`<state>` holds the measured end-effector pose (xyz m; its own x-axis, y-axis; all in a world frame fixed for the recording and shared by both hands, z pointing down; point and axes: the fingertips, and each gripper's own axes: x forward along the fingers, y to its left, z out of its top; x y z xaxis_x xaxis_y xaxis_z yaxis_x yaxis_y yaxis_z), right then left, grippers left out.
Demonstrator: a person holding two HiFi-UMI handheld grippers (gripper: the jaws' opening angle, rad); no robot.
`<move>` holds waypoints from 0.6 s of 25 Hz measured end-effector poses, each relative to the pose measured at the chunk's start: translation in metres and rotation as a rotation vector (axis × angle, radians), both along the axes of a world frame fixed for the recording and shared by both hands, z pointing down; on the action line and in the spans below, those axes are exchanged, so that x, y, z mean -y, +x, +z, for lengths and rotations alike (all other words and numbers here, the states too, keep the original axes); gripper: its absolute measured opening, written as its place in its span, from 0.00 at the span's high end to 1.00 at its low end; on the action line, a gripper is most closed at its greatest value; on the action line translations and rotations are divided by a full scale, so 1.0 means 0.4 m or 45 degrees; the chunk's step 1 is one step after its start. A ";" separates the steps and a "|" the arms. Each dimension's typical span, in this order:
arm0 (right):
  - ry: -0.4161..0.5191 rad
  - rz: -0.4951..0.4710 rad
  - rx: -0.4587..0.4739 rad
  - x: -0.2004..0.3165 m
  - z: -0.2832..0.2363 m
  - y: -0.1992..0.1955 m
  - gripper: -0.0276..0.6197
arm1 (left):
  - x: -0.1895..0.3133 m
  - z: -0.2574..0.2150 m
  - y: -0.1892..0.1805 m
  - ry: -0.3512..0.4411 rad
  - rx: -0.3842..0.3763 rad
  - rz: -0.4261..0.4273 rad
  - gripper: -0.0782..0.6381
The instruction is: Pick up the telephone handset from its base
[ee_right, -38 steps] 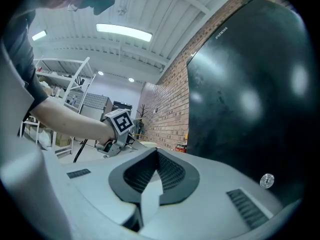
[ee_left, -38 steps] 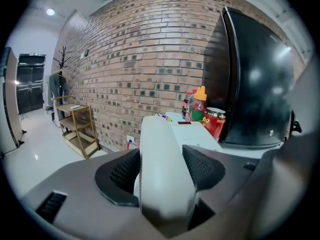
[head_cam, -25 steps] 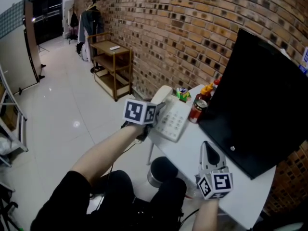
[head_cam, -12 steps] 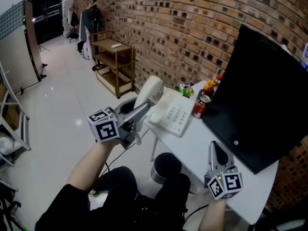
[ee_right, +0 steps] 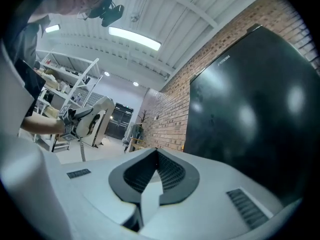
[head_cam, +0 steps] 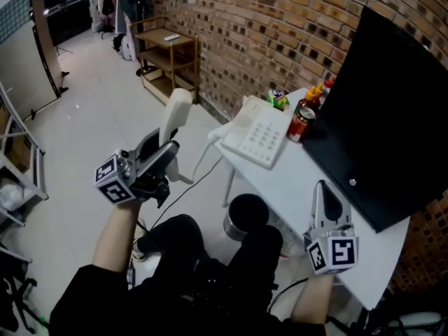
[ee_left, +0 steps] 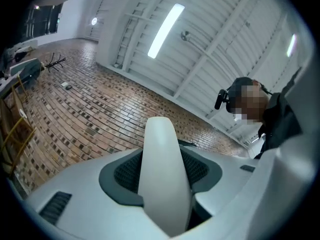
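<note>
The left gripper (head_cam: 165, 154) has its jaws pinching the handset (head_cam: 176, 117), seemingly toward its lower end, upright and off the tabletop's (head_cam: 308, 187) left edge. It is smooth hard plastic, light but likely slippery, so the narrow handle is the sound hold, and the cord (head_cam: 199, 161) will tug. A second ago it was at the base (head_cam: 260, 135); now it has swung well clear. The right gripper (head_cam: 324, 191) is empty, jaws pressed together.

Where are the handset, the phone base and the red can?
handset (head_cam: 175, 117), head view, upper half of its body
phone base (head_cam: 262, 137), head view, its keypad
red can (head_cam: 302, 125), head view, its side
</note>
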<state>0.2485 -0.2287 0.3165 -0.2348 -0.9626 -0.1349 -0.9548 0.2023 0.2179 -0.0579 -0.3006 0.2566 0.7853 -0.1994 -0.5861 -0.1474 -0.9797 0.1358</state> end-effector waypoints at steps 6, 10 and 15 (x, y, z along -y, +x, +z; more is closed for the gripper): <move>0.017 -0.094 0.212 -0.012 -0.016 0.014 0.94 | -0.042 -0.012 0.008 0.043 -0.008 0.082 0.59; 0.018 -0.141 0.293 -0.020 -0.026 0.016 0.94 | -0.058 -0.018 0.013 0.058 -0.012 0.139 0.59; 0.018 -0.147 0.293 -0.019 -0.031 0.010 0.94 | -0.069 -0.016 0.025 0.062 -0.009 0.183 0.59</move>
<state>0.2524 -0.2210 0.3043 -0.3050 -0.9288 -0.2106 -0.9502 0.3117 0.0011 -0.0480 -0.2730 0.2504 0.7995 -0.0564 -0.5980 -0.0041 -0.9961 0.0884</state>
